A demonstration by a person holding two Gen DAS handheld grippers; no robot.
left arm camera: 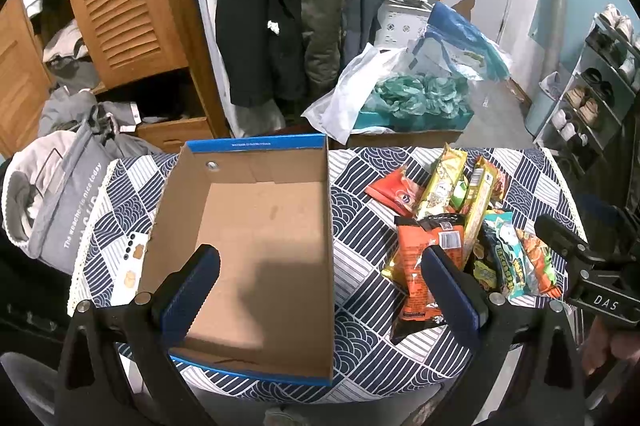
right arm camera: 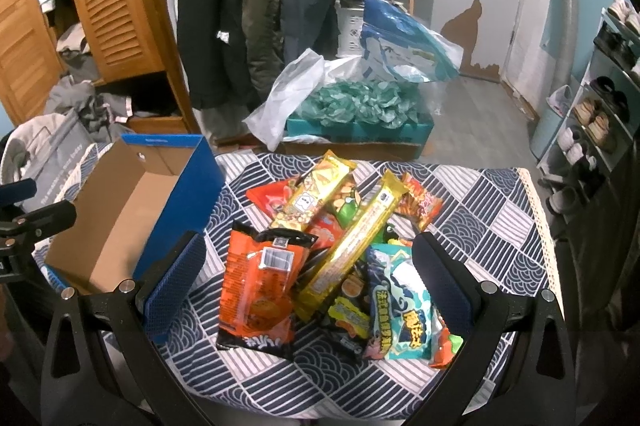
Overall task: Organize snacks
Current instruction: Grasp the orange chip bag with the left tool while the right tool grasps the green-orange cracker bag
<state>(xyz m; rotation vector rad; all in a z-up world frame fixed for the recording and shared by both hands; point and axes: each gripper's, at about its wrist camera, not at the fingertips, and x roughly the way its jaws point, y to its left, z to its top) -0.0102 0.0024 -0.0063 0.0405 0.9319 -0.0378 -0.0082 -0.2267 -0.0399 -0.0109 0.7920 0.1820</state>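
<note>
The cardboard box (left arm camera: 256,258) holds nothing; snack packets (right arm camera: 340,250) lie beside it.

Open cardboard box (left arm camera: 256,226) with blue outer walls, empty, standing upright on the left part of the bench (right arm camera: 480,209). Just beside it, to the right, a loose pile of snack packets (right arm camera: 340,250): an orange bag (right arm camera: 260,286) lying flat in front, two long yellow packs (right arm camera: 352,242) tilted across the heap, a light-blue packet (right arm camera: 404,306) at the right.

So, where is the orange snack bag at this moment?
In the right wrist view, the orange snack bag lies on the pile's left edge, between the open cardboard box and a long gold packet.
</note>
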